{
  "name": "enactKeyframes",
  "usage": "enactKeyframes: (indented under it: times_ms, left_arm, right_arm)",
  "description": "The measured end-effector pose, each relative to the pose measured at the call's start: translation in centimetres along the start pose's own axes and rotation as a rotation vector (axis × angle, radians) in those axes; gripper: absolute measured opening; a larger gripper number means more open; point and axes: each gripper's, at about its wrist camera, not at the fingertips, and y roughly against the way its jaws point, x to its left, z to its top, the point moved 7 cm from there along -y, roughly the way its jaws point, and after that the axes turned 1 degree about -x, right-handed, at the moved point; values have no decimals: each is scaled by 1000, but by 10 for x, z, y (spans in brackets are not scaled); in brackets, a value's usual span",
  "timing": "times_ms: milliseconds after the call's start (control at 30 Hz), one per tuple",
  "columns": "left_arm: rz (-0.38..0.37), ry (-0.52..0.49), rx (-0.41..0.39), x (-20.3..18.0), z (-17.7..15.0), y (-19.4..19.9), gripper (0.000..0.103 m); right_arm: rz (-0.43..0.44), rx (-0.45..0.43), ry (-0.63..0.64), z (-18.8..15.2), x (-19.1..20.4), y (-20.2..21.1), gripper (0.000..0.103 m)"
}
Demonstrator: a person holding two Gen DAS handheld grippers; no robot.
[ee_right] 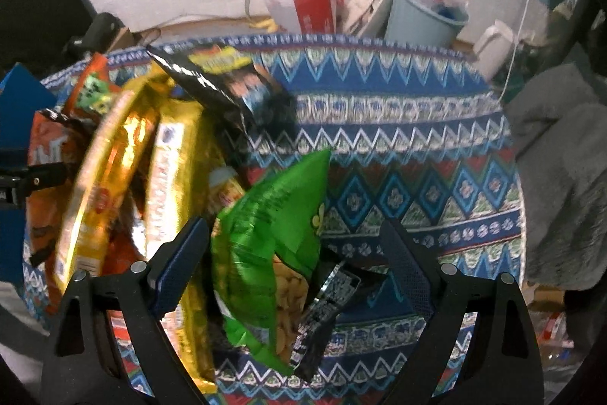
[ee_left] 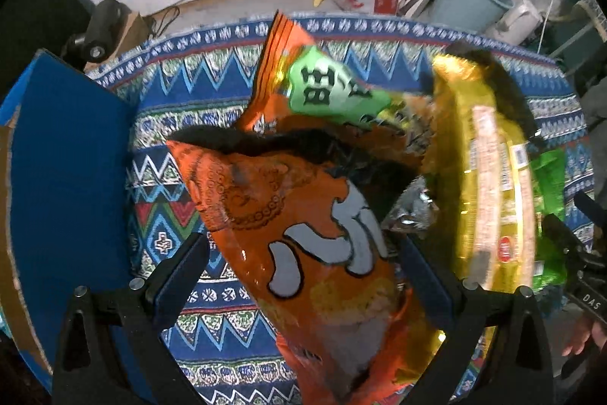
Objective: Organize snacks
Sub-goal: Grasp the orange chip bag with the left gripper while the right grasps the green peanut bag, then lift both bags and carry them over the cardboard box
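Here both tongs gape: left tongs (ee_left: 299,276) straddle the orange bag (ee_left: 303,230), right tongs (ee_right: 299,260) the green bag (ee_right: 265,245), mid-pile on the worktop (ee_right: 417,154). Next, probably clamp one.

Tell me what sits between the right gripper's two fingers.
In the right wrist view, a green snack bag and a black packet lie between them.

"DAS" on the black device (ee_left: 589,304) at right; large Chinese characters on orange bags (ee_left: 303,234), not fully readable.
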Motion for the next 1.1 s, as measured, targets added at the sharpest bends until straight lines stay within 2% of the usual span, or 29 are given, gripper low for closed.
enactKeyframes:
  times_ms: [100, 167, 233, 367, 433, 500, 533, 700, 1000, 1100]
  left_arm:
    - [1, -14, 24, 2, -2, -11, 101]
    - [-27, -12, 22, 3, -2, -12, 95]
    - [-49, -14, 23, 2, -4, -13, 80]
    - [-41, -54, 11, 0, -8, -11, 72]
    - [-44, -67, 2, 1, -9, -9, 64]
    - [-49, -81, -7, 2, -11, -7, 59]
    - [-49, -85, -12, 3, -12, -5, 55]
    - [-66, -95, -34, 12, -20, 6, 53]
    - [-25, -133, -152, 31, -22, 47, 53]
    - [-13, -145, -190, 36, -18, 61, 53]
  right_arm:
    - [24, 18, -7, -2, 1, -6, 91]
    - [34, 25, -1, -3, 3, -8, 89]
    - [39, 32, 7, -3, 7, -9, 88]
    - [81, 55, 15, -6, 17, -15, 78]
    - [100, 65, 22, -7, 21, -17, 72]
    - [121, 67, 19, -8, 23, -16, 61]
    - [127, 67, 19, -9, 26, -16, 60]
    - [97, 40, 56, -8, 32, -11, 43]
    - [25, -60, 33, 11, 20, 23, 42]
    - [24, -93, 34, 18, 21, 36, 42]
